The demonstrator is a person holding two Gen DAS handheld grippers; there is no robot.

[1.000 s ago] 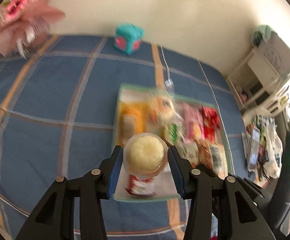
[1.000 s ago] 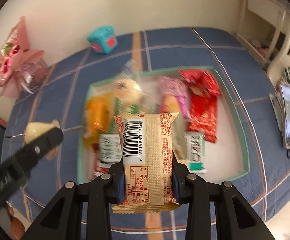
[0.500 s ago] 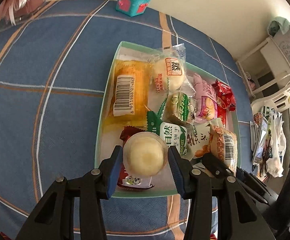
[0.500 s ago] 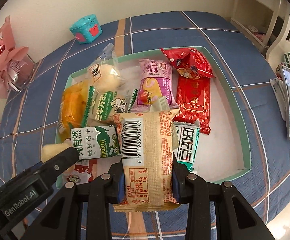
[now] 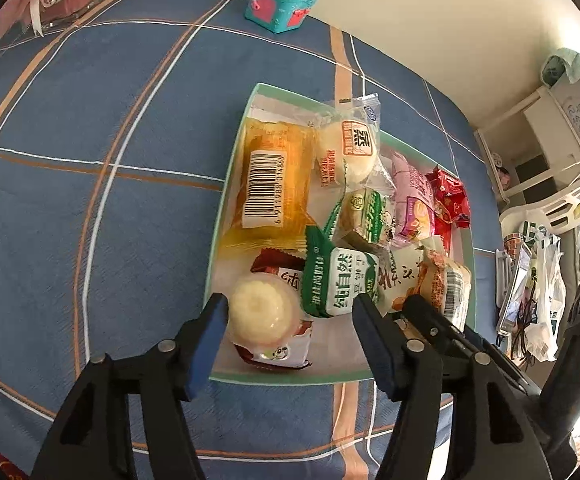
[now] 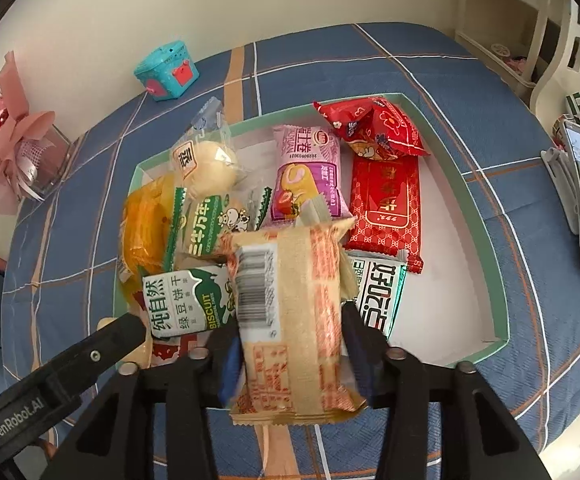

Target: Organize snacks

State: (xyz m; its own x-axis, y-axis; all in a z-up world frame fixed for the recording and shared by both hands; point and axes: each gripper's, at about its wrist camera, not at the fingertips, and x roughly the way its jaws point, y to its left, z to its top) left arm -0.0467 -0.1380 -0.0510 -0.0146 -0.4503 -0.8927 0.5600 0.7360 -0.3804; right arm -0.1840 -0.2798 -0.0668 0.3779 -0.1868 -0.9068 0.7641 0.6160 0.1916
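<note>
Two grippers: we see both over the green-rimmed tray (image 5: 214,264) on the blue checked bed (image 5: 89,152).
Left gripper (image 5: 285,332): jaws just opened, standing apart; the pale round jelly cup (image 5: 261,310) lies between them, touching the left pad only, at the tray's 7 o'clock corner.
Right gripper (image 6: 290,350): jaws just opened, loose around the tan barcode packet (image 6: 290,320).
Packet axis: long, running 6 to 12 o'clock, over the tray's near edge.
</note>
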